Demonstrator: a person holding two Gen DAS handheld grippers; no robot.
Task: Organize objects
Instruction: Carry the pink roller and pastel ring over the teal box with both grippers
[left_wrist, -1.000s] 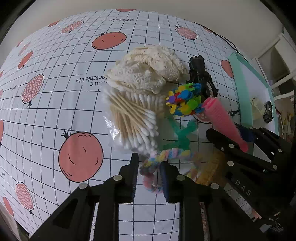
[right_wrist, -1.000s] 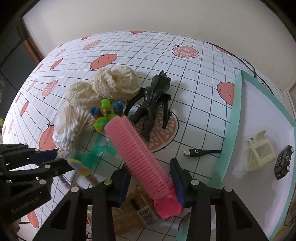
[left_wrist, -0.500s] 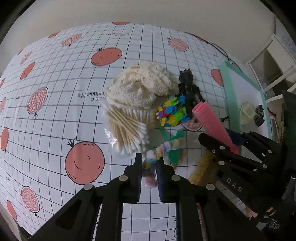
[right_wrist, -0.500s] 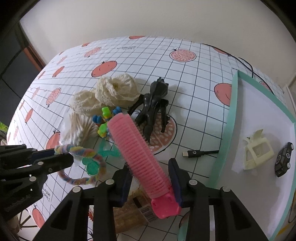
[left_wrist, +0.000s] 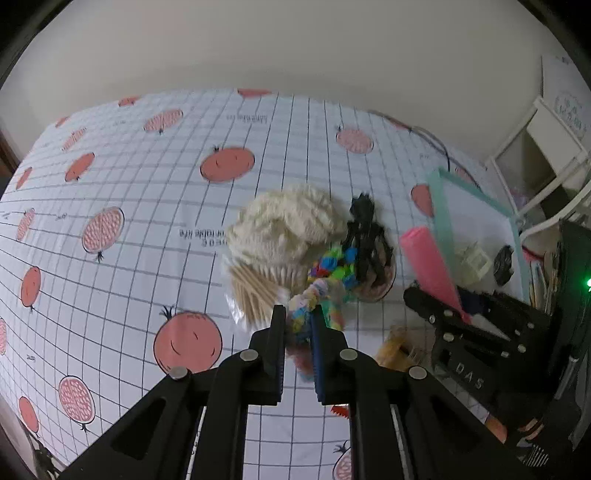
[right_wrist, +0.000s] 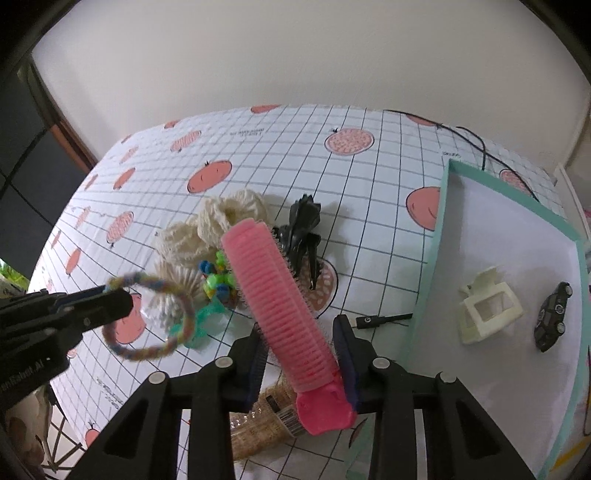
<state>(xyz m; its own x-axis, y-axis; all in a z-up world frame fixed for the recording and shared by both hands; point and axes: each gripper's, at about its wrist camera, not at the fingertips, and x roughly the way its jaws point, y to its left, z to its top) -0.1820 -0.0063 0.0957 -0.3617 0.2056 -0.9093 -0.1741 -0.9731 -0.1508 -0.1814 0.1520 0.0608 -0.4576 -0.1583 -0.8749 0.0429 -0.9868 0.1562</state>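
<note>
On the tablecloth, middle: a pile of cream lace cloth (right_wrist: 229, 218), cotton swabs (left_wrist: 255, 291), bright plastic toy pieces (left_wrist: 334, 264) and a black toy figure (right_wrist: 303, 236) lies on the pomegranate-print cloth (left_wrist: 110, 184).
Right side: a teal-rimmed tray (right_wrist: 430, 280) holds a cream hair claw (right_wrist: 487, 310) and a small black toy car (right_wrist: 552, 315); a black cable plug (right_wrist: 384, 319) lies just beside its left rim.
Left gripper (left_wrist: 298, 325): clenched on a multicoloured braided loop (right_wrist: 151, 314), which hangs clear of the table, left of the pile.
Right gripper (right_wrist: 299, 350): closed on a pink hair roller (right_wrist: 277, 302), held near its lower end; the roller tilts up and away over the pile, off the table.
Handling, loop: soft, light and floppy, by my judgement; it will swing and droop, so a pinch across the braid is enough, and a slow carry should keep it from snagging on the pile.
Handling, roller: light and fairly stiff, with a ribbed, bristly surface that should resist slipping; held near one end it may pivot, so a hold closer to the middle would be steadier.
Change from one second ago: the loop lay on the table between open fingers and is now gripped and lifted; the roller has risen higher, and both cameras see the table from farther off.
Likely next: both things go to the tray.
</note>
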